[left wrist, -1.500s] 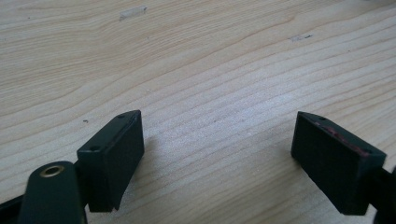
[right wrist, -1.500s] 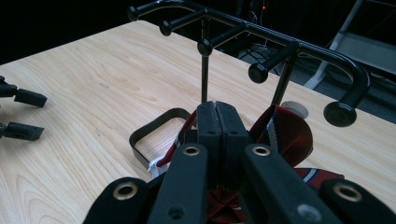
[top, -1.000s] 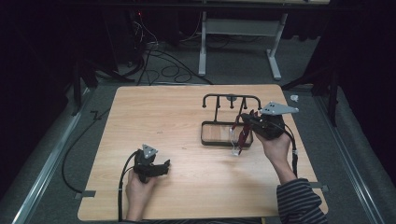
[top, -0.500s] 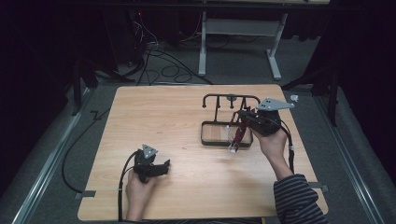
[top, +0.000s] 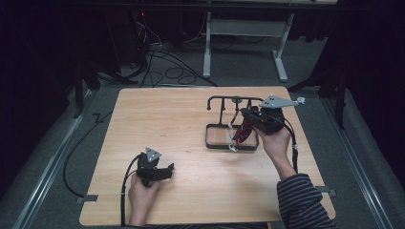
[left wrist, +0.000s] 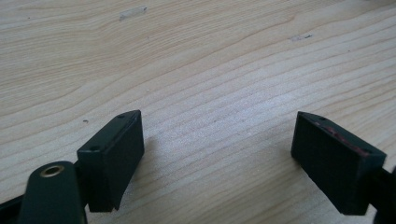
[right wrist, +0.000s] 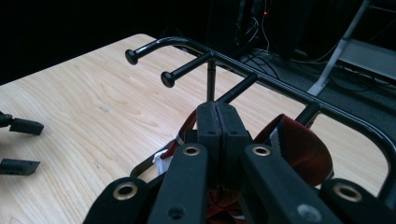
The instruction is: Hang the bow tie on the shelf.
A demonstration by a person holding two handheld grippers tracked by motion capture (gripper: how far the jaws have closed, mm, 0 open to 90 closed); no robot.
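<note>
A black metal rack point(top: 233, 99) with knobbed pegs point(right wrist: 187, 67) stands on the wooden table point(top: 172, 119), right of its middle. My right gripper point(top: 246, 115) hovers over the rack's base frame. Its jaws are pressed together point(right wrist: 219, 114) on a dark red strap point(top: 244, 133) with white ends. The strap hangs down into the frame, and a loop of it point(right wrist: 299, 145) bulges to the right of the jaws. My left gripper point(top: 167, 171) lies on the table near the front left. It is open point(left wrist: 219, 158), with bare wood between its fingers.
The table's front and left parts are bare wood. My left gripper's jaws point(right wrist: 18, 140) appear far off at the left edge of the right gripper view. Cables and a grey desk leg frame point(top: 243, 28) lie on the floor beyond the table.
My right gripper, with the strap, has shifted slightly away from the person, toward the rack's top bar. The left gripper has stayed still.
</note>
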